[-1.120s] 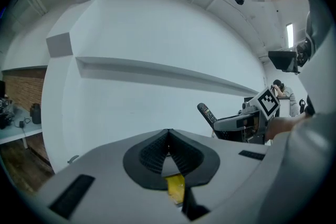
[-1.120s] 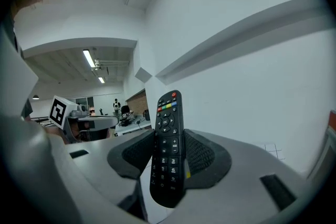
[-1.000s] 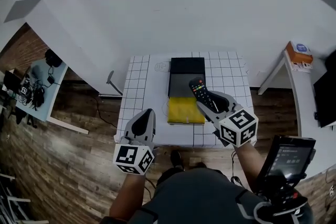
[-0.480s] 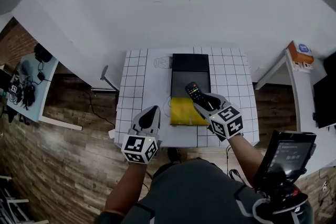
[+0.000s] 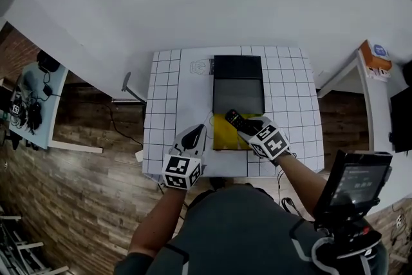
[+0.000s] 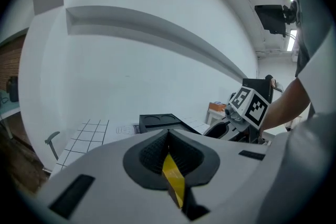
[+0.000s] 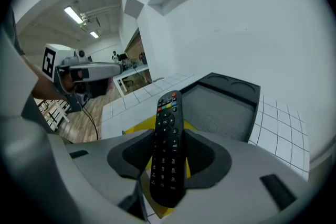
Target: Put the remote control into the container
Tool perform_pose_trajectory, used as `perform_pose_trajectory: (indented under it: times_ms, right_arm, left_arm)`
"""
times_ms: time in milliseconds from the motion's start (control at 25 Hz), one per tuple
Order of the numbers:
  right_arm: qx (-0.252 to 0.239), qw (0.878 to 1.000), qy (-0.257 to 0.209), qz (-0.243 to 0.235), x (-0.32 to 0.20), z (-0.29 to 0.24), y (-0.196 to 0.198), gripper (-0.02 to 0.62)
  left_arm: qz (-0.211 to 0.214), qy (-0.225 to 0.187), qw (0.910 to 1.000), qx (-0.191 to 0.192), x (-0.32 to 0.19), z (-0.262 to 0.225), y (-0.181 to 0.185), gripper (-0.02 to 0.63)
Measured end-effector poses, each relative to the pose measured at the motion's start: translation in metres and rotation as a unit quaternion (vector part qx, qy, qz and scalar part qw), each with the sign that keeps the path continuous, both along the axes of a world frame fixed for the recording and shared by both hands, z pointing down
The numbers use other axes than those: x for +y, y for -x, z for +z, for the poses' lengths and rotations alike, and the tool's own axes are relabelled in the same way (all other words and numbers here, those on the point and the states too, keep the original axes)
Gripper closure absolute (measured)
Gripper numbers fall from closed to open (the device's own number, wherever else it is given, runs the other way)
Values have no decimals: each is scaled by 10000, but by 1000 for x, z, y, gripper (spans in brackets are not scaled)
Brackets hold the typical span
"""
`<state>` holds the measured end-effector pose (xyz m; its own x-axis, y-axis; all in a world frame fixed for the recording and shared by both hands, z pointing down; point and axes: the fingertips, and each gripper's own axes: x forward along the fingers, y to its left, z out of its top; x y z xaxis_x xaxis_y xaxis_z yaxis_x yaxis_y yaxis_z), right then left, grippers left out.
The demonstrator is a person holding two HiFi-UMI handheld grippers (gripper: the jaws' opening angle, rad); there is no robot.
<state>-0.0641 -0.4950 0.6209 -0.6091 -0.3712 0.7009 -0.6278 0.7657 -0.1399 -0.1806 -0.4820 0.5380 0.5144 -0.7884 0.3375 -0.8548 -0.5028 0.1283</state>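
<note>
White, black-gridded table [image 5: 167,100] fills the middle of the head view, standing on a wood-plank floor [image 5: 77,203] against a pale wall.

On the table's midline lies the container [image 5: 238,94], a long black tray with a grey inner floor. Its far end is a black section with round recesses. A yellow sheet [image 5: 222,137] sits at the tray's near end; whether it lies inside or over the rim cannot be told.

The left gripper [image 5: 196,135] hangs over the table's near edge, just left of the yellow sheet. Its jaws are closed, the pads meeting at the tips with nothing held between them.

The right gripper [image 5: 246,127] is over the near end of the container. Its jaws are clamped on the remote control [image 5: 233,119], their dark ribbed pads pressing on its two long sides at about mid-length. The remote is black, buttons up, and its end with the coloured buttons points toward the tray's far end. It is carried above the yellow sheet and has not been set down in the tray.
</note>
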Motion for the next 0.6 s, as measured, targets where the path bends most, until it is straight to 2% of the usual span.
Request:
perform_pose_trajectory:
  times_ms: [200,600]
  right_arm:
    - [602,9973,200,-360,3,34,2,413]
    - [1432,9843,430,-934,2,71,5,413]
  left_arm:
    - [66,186,9998,-37,-10,20,-3,597]
    - [97,447,9989,-84,-15,40,-3,597]
